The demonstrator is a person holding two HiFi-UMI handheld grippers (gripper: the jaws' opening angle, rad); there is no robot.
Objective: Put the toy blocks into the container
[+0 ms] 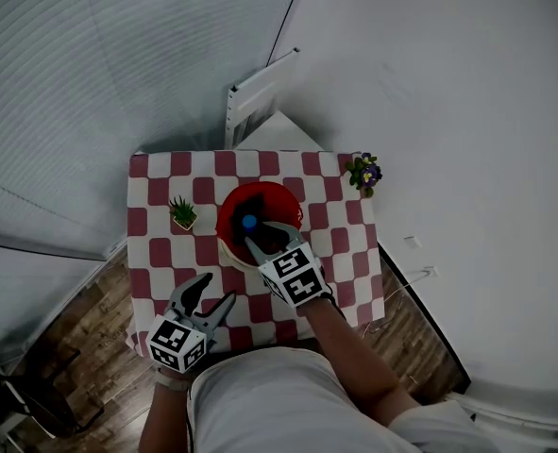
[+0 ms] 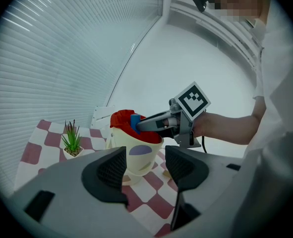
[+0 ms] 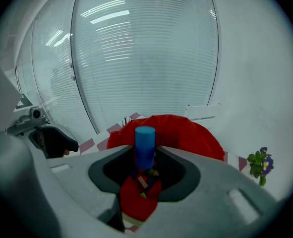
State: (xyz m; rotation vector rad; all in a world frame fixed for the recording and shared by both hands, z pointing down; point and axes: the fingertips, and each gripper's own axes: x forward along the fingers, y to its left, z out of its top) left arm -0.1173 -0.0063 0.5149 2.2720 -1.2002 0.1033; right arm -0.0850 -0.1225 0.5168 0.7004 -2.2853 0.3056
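A cream container (image 2: 136, 155) lined with red cloth (image 1: 260, 203) stands in the middle of the checkered table (image 1: 156, 253). My right gripper (image 1: 251, 235) hangs over its opening, shut on a blue cylinder block (image 3: 145, 147) that stands upright between the jaws. The same blue cylinder block (image 1: 249, 223) shows above the red cloth (image 3: 186, 133). Several coloured blocks (image 3: 144, 178) lie inside the container below it. My left gripper (image 1: 212, 295) is open and holds nothing, near the table's front edge, left of the container. In the left gripper view the blue cylinder block (image 2: 135, 123) sits just above the rim.
A small green plant in a white pot (image 1: 183, 213) stands left of the container. A pot with purple and yellow flowers (image 1: 364, 173) is at the table's far right corner. A white radiator-like panel (image 1: 253, 97) leans behind the table. Wooden floor (image 1: 80, 328) lies to the left.
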